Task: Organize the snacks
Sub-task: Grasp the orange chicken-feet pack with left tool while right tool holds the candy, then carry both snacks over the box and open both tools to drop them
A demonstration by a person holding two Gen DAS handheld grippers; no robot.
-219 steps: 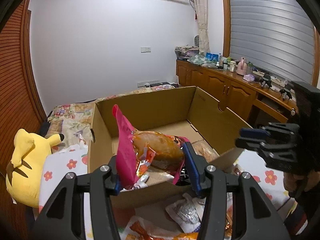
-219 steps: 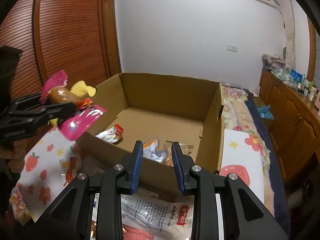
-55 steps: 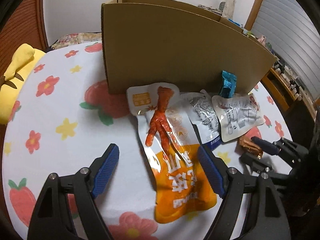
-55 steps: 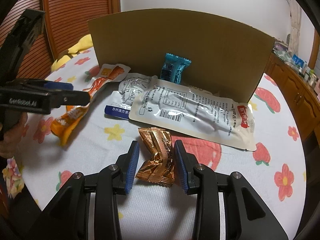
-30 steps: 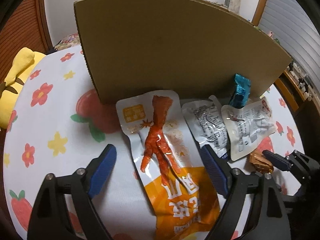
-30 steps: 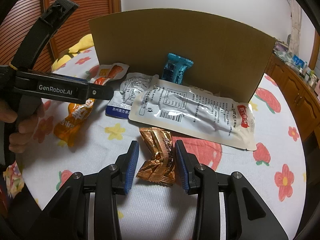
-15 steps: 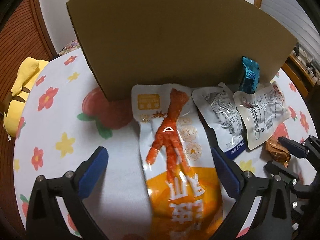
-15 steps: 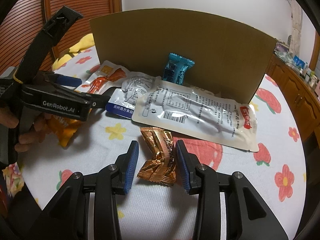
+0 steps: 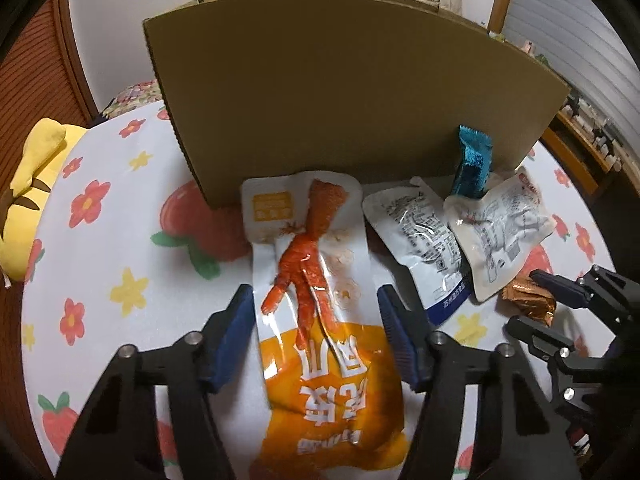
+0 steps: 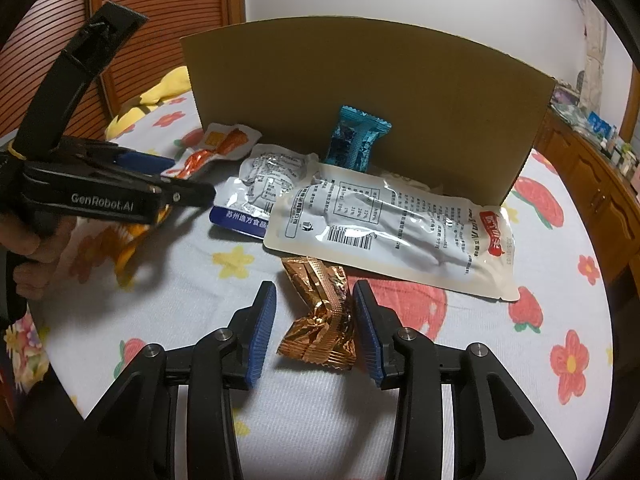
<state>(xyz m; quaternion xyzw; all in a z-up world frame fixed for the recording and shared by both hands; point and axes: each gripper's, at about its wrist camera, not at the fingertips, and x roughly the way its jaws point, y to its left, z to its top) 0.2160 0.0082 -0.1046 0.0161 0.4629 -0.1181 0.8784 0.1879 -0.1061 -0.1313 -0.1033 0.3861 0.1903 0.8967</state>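
Note:
An orange and white chicken-foot pouch [image 9: 320, 320] lies flat on the flowered cloth in front of the cardboard box [image 9: 352, 100]. My left gripper [image 9: 314, 294] straddles it. Its jaws are closing, with the blue pads right at the pouch's two long edges and no crumpling visible. A crinkled gold candy wrapper [image 10: 320, 312] lies between the fingers of my right gripper [image 10: 315, 287]. A gap shows at the left pad, and the right pad is at the wrapper's edge. The left gripper [image 10: 188, 196], held by a hand, shows at the left of the right wrist view.
Two white pouches [image 9: 420, 240] [image 10: 392, 224] overlap on the cloth beside the orange one. A teal packet [image 10: 356, 140] leans upright against the box wall [image 10: 368, 92]. A yellow plush toy [image 9: 28, 184] lies at the far left, and wooden cabinets [image 10: 592, 184] stand at the right.
The left gripper's jaws first spread wider, then narrowed to the orange pouch's edges. The right gripper and the gold wrapper have stayed put.

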